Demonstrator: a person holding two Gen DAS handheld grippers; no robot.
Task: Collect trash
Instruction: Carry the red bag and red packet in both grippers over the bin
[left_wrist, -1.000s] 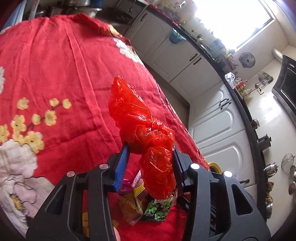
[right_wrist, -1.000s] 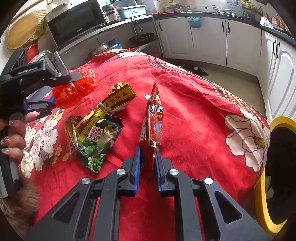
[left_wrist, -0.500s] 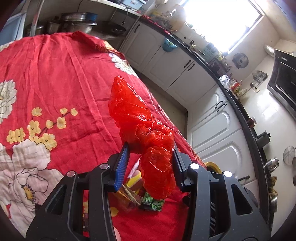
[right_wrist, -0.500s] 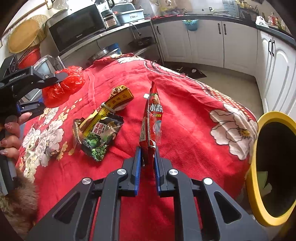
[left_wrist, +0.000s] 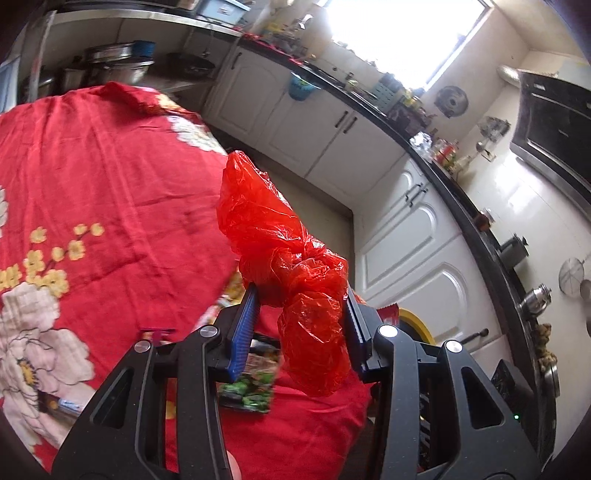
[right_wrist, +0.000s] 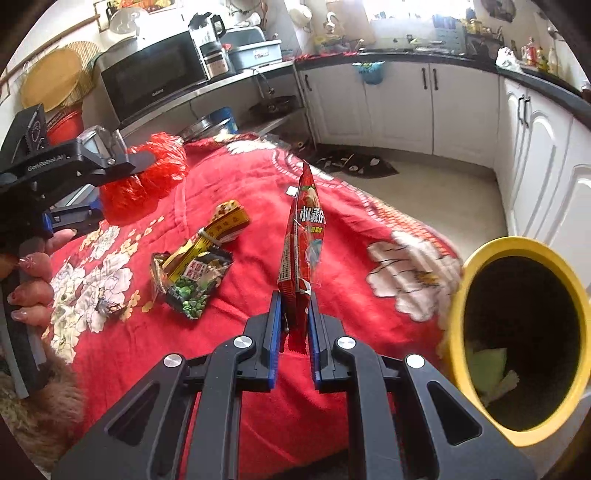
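My left gripper (left_wrist: 300, 295) is shut on a crumpled red plastic bag (left_wrist: 284, 258), held up above the red flowered tablecloth (left_wrist: 92, 177). In the right wrist view that same left gripper (right_wrist: 125, 173) and its red bag (right_wrist: 147, 181) appear at the left. My right gripper (right_wrist: 294, 306) is shut on a flat red snack packet (right_wrist: 303, 236) that stands upright between the pads. A yellow trash bin (right_wrist: 517, 332) with a dark inside sits low at the right, off the table's edge. A green pea snack wrapper (right_wrist: 192, 280) and a yellow wrapper (right_wrist: 221, 225) lie on the cloth.
A small dark candy wrapper (right_wrist: 107, 304) lies on the cloth's white flowers. White cabinets (right_wrist: 399, 103) and a black counter run behind, with a microwave (right_wrist: 155, 81) on a shelf at the back left. A person's hand (right_wrist: 29, 280) holds the left gripper.
Both grippers have risen with their loads still gripped. The right wrist view has swung toward the yellow bin, which now shows far more of its opening. The left view has rolled and shows more kitchen.
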